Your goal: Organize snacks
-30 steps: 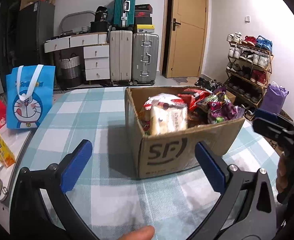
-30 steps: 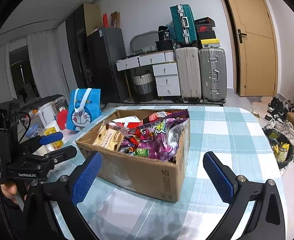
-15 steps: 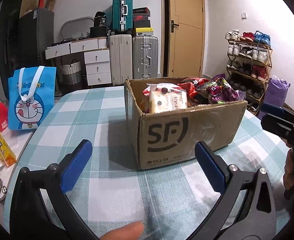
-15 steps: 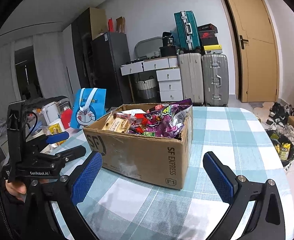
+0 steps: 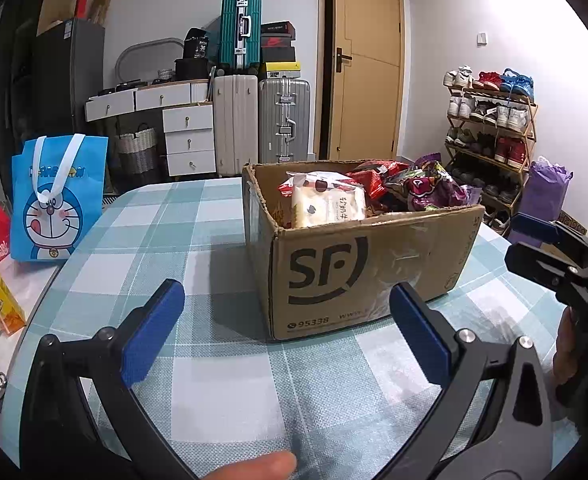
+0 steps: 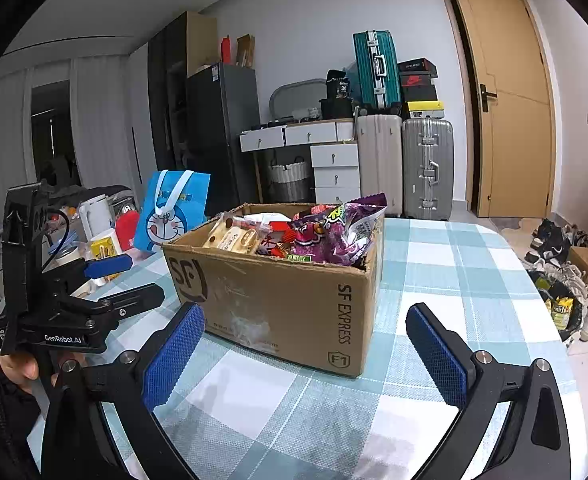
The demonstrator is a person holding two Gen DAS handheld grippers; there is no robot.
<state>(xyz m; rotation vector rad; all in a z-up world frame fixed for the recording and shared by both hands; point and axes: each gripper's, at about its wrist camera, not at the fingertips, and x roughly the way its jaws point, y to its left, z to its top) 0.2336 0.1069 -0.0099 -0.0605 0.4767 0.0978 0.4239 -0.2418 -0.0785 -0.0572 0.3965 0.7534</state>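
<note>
While both claws hang over the checked counter (image 5: 230, 376) with nothing in them, the cardboard box (image 5: 357, 268) of snacks sits on the cloth just ahead of them. Left claw (image 5: 284, 328) has its blue pads spread wide apart, and a fingertip (image 5: 254, 466) pokes in at the bottom edge of that view. Right claw (image 6: 305, 354) is spread wide too, aimed at the box corner with the SF Express print. Box is open on top and stuffed: a pale bread pack (image 5: 327, 204) at the near left, red packets (image 5: 369, 180) behind it, purple candy bags (image 5: 429, 188) piled on the right side. Off to the left, a blue cartoon tote bag (image 5: 56, 200) stands upright, well apart from the box. From the right wrist view you can see the left claw (image 6: 110, 268) held beside the box, not touching it.
</note>
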